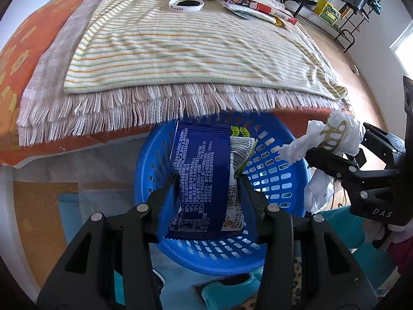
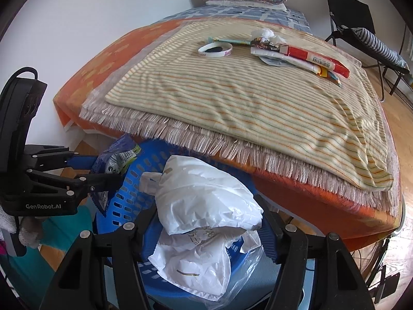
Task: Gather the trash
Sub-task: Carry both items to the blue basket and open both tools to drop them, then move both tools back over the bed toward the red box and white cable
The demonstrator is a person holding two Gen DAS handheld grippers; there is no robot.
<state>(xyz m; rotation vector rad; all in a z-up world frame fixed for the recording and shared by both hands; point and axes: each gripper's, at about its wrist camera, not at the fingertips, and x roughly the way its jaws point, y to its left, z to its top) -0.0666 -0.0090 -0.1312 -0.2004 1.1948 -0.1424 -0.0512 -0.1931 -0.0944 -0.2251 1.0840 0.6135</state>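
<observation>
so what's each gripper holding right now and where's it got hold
Left gripper pinches blue snack wrappers across their middle, over the blue basket. Right gripper clamps a crumpled white plastic bag around its bunched middle.

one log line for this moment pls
left gripper: shut on blue wrapper | right gripper: shut on white plastic bag | both over blue basket
</observation>
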